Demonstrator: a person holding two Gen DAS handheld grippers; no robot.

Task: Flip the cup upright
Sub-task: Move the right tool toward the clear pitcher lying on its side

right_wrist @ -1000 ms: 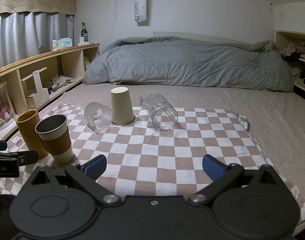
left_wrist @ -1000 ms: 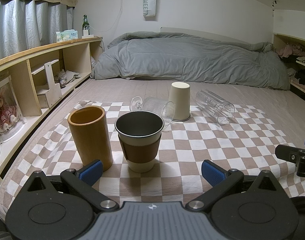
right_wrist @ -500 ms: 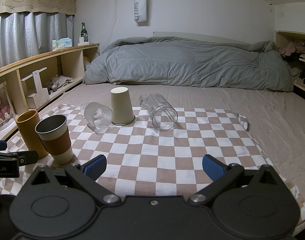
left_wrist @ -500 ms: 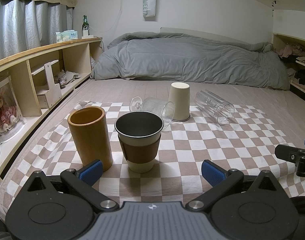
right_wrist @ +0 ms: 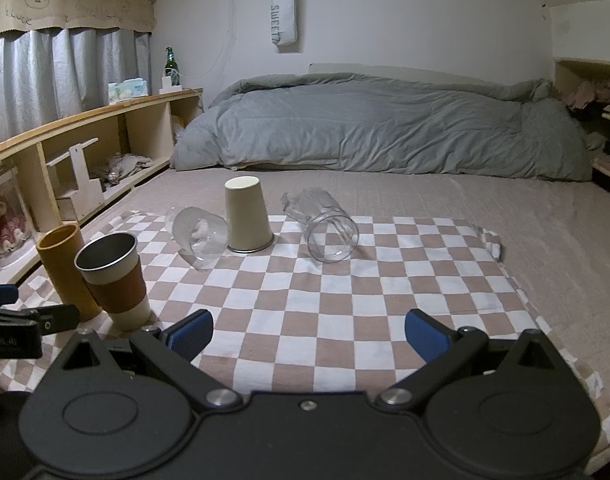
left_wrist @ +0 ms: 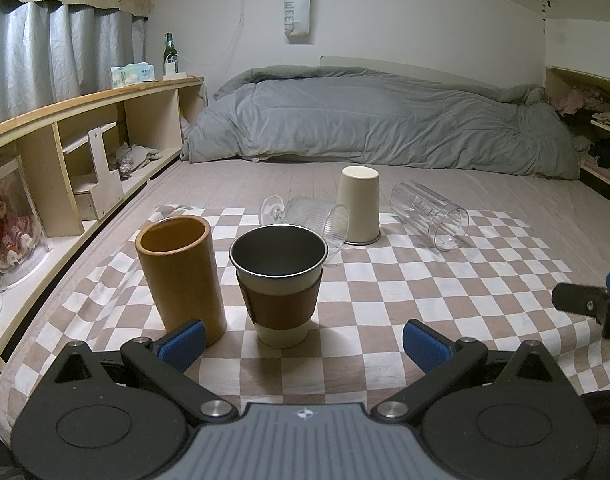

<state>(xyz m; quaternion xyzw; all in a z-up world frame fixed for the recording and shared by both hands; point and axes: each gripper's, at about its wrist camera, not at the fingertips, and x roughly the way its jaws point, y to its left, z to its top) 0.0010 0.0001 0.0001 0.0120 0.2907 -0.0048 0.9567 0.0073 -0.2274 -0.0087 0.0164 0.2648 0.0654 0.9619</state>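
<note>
On a checkered cloth [left_wrist: 405, 292] [right_wrist: 345, 292] a cream cup [left_wrist: 358, 206] [right_wrist: 247, 214] stands upside down. A ribbed stemmed glass [left_wrist: 309, 222] [right_wrist: 199, 234] lies on its side to its left. A clear tumbler [left_wrist: 431, 216] [right_wrist: 325, 226] lies on its side to its right. An upright tan cylinder cup [left_wrist: 181, 276] [right_wrist: 67, 270] and a grey cup with a brown sleeve [left_wrist: 279, 284] [right_wrist: 115, 280] stand close in front of my left gripper [left_wrist: 303, 344]. It is open and empty. My right gripper [right_wrist: 307, 334] is open and empty, well short of the fallen cups.
The cloth lies on a bed with a grey duvet [left_wrist: 385, 120] at the back. A wooden shelf [left_wrist: 65, 136] runs along the left side. The right gripper's finger shows at the right edge of the left wrist view [left_wrist: 585, 306].
</note>
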